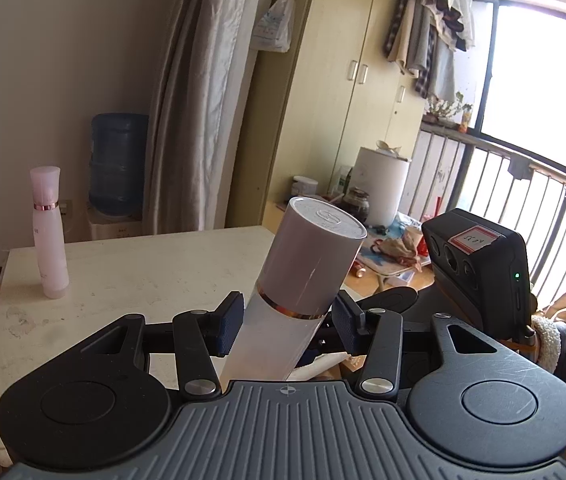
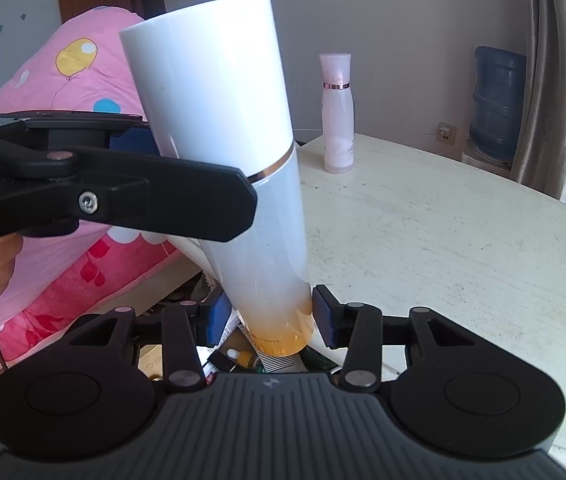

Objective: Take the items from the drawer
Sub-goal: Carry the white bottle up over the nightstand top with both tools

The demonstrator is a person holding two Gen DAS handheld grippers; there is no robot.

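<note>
- Both grippers clamp 1 big bottle [image 2: 239, 184]: white cap, frosted body, amber liquid at the bottom.
- Left gripper [image 1: 287, 326] is closed on it just below the gold band; blue pads touch both sides.
- Right gripper [image 2: 268, 318] is closed on the base, pads pressing the amber end.
- Bottle is in the air, tilted, over the desk's [image 2: 463, 248] near edge, above the open drawer [image 2: 251, 360]. Judging by that, it's out of the drawer but not yet set down.
- Small pink bottle [image 2: 337, 116] stands upright near the desk's far edge, well apart from the held one.
- Drawer clutter below: a small dropper bottle [image 2: 241, 357] and a comb [image 2: 275, 356].
- Risks:
  - 2 grips on 1 rigid body: if the hands drift apart or twist differently, the smooth body can slip in the pads.
  - Set down while tilted, it can land on the base edge and topple, given the tall shape and heavy cap.
  - Placed too close to the near edge, it can fall back into the drawer.
  - The left grip sits next to the cap seam; a pull there may loosen the cap.
</note>
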